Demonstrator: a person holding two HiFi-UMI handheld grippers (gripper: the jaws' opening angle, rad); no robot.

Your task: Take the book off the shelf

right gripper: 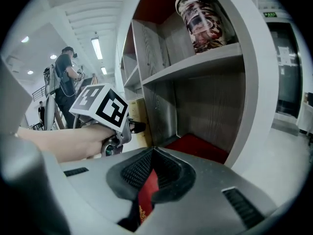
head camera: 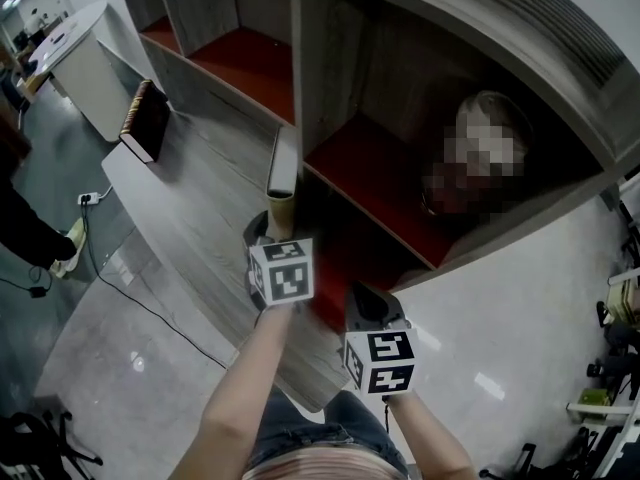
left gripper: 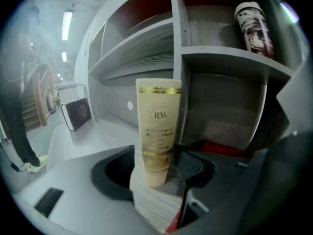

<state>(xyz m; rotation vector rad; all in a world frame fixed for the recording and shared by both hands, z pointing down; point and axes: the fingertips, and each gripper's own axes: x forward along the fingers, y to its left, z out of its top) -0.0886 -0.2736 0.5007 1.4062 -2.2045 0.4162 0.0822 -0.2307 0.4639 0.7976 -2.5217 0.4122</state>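
Note:
I hold a red-covered book (head camera: 328, 293) between both grippers, low in front of the grey shelf unit (head camera: 296, 58). My left gripper (head camera: 266, 232) is shut on its white page block (left gripper: 154, 202). My right gripper (right gripper: 151, 173) is shut on the red cover (right gripper: 145, 202), just right of the left one. A cream tube marked RW (left gripper: 157, 131) stands upright right beyond the left jaws, beside the shelf divider (left gripper: 179, 58); its base is hidden by the pages. A second, dark book (head camera: 146, 120) stands on the grey counter (head camera: 190, 208) far to the left.
The shelf compartments have red floors (head camera: 385, 173). A printed canister (right gripper: 200, 18) stands on the shelf above the open compartment. One person (right gripper: 65, 72) stands in the background and another (head camera: 25, 230) at the left edge. A cable (head camera: 130, 288) runs over the floor.

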